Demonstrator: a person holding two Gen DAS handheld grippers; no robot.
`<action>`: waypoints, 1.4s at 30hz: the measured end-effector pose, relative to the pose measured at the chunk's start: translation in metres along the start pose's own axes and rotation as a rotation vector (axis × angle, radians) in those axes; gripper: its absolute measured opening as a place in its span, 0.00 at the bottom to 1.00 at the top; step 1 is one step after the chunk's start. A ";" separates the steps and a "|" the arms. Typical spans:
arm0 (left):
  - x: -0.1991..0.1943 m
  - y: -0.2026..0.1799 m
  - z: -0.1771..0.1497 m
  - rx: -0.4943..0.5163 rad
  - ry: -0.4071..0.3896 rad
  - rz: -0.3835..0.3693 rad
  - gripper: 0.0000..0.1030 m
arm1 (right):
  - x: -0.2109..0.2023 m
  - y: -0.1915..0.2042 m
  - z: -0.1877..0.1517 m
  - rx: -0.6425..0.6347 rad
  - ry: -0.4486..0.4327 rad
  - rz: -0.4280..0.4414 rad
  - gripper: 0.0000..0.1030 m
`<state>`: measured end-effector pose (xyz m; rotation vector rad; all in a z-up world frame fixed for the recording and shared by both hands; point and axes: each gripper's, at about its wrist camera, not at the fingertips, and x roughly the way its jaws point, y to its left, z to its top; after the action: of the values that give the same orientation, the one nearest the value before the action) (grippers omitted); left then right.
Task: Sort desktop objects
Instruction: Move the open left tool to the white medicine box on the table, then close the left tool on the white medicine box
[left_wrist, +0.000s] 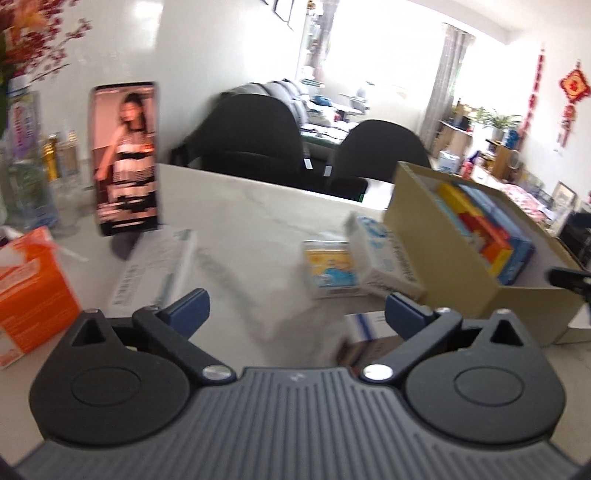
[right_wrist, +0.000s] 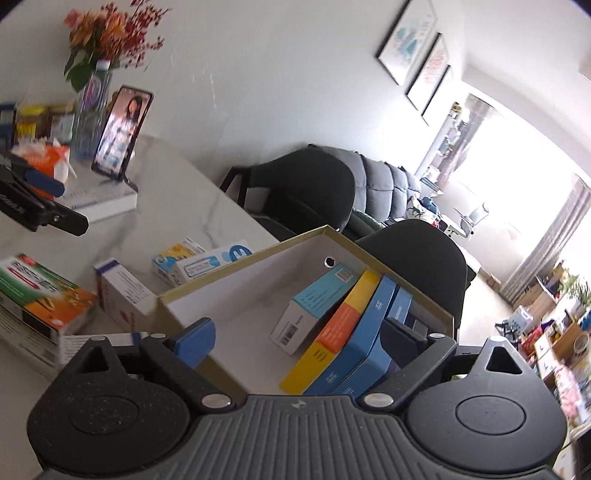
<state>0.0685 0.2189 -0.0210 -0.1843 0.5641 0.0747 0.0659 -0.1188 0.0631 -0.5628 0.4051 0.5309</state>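
My left gripper (left_wrist: 295, 314) hangs open over bare marble table (left_wrist: 251, 229), with nothing between its blue pads. Ahead of it to the right lie a yellow-and-blue small box (left_wrist: 328, 267) and a white-and-blue box (left_wrist: 384, 254), leaning together. Beyond them stands the open cardboard box (left_wrist: 436, 236). My right gripper (right_wrist: 297, 345) is open above that cardboard box (right_wrist: 236, 266), its fingers empty. Inside stand a light-blue box (right_wrist: 314, 306), a yellow-and-orange box (right_wrist: 332, 332) and blue boxes (right_wrist: 369, 332), on edge toward the right side.
A phone (left_wrist: 127, 158) on a stand plays video at the back left, with a long white box (left_wrist: 155, 269) below it and an orange tissue box (left_wrist: 33, 288) at the left. A green-and-orange box (right_wrist: 40, 291) and a white box (right_wrist: 122, 291) lie beside the cardboard box. Black chairs (left_wrist: 258, 140) line the far edge.
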 end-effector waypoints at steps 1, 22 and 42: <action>-0.001 0.005 -0.001 -0.007 -0.001 0.010 1.00 | -0.003 0.001 -0.003 0.017 -0.006 0.000 0.94; 0.025 0.074 -0.022 0.023 -0.020 0.130 1.00 | -0.057 0.043 -0.042 0.210 -0.078 -0.081 0.99; 0.058 0.083 -0.021 0.011 0.062 0.202 0.76 | -0.062 0.050 -0.052 0.280 -0.094 -0.071 0.99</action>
<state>0.0966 0.2975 -0.0827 -0.1184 0.6442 0.2624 -0.0231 -0.1363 0.0341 -0.2804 0.3617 0.4217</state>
